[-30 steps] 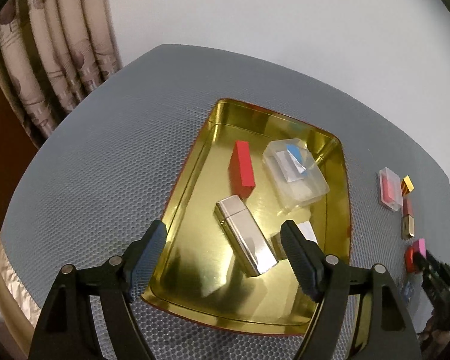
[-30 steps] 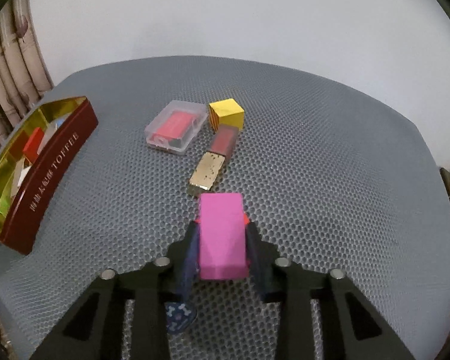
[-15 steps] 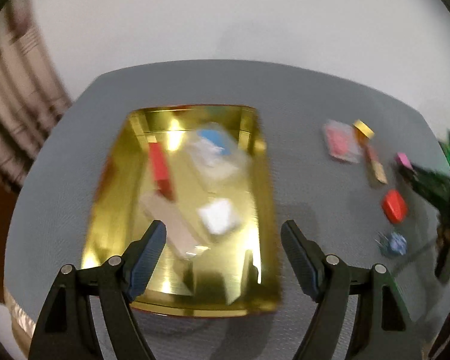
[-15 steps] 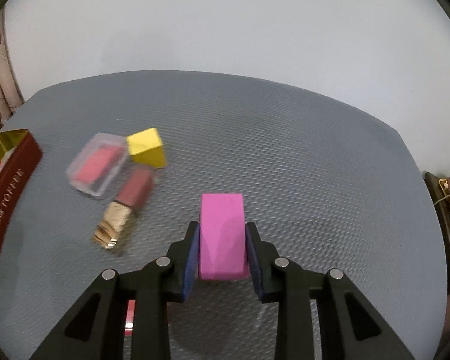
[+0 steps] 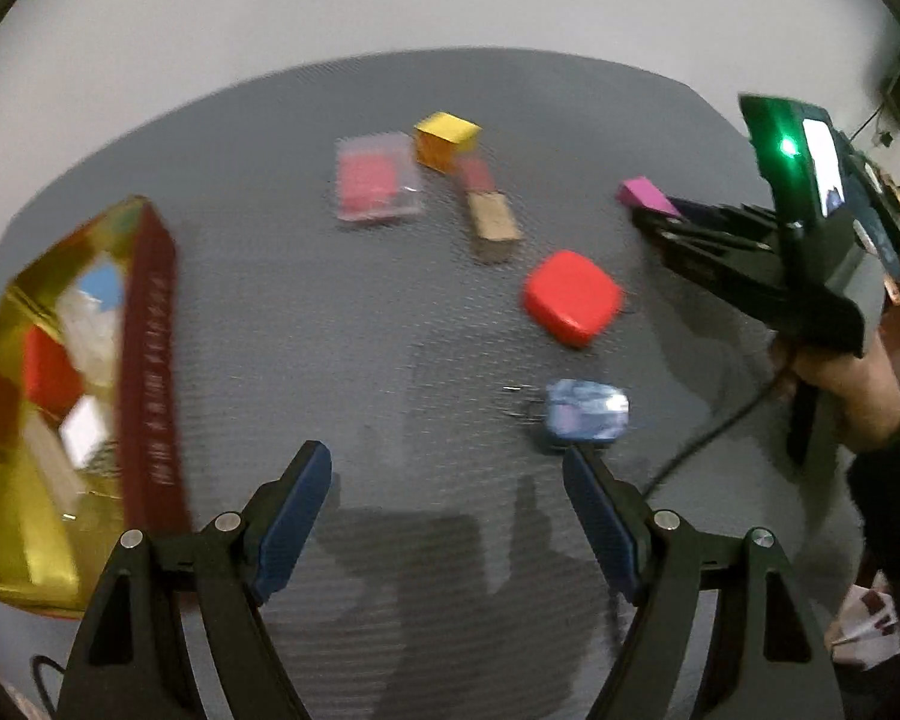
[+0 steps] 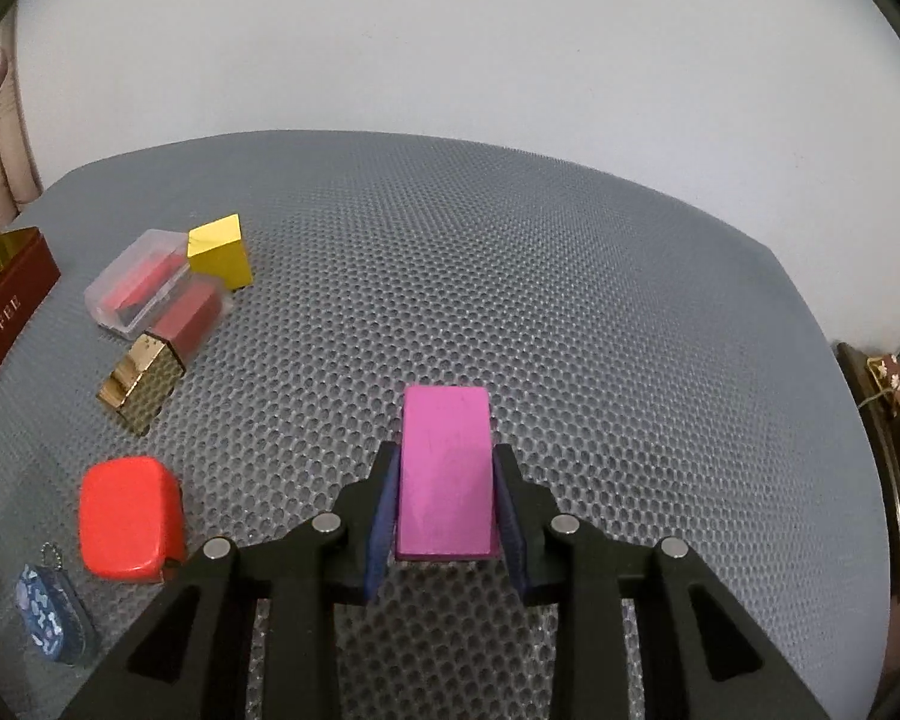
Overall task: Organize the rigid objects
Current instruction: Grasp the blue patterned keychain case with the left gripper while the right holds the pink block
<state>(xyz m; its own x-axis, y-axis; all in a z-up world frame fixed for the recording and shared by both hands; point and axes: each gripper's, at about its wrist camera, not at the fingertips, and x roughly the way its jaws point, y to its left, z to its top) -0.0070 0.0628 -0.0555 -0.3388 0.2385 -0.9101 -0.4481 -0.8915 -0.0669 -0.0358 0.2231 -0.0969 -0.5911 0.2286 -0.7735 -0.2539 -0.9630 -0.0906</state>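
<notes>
Pink block carried, next pick lined up

The pink block (image 6: 444, 471) sits clamped between the right claw's (image 6: 445, 516) pads, above the mat. The gold tin (image 5: 42, 480) lies far to its left, so delivery probably comes next. The left claw (image 5: 447, 516) hangs spread and empty; the blue keyring (image 5: 585, 417) lies just beyond its right finger.

left view motion-blurred, right view sharp; even light, fisheye-bent edges.

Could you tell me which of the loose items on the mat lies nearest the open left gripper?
The small blue patterned case, just ahead of the left gripper's right fingertip; the red rounded box lies farther off.
</notes>
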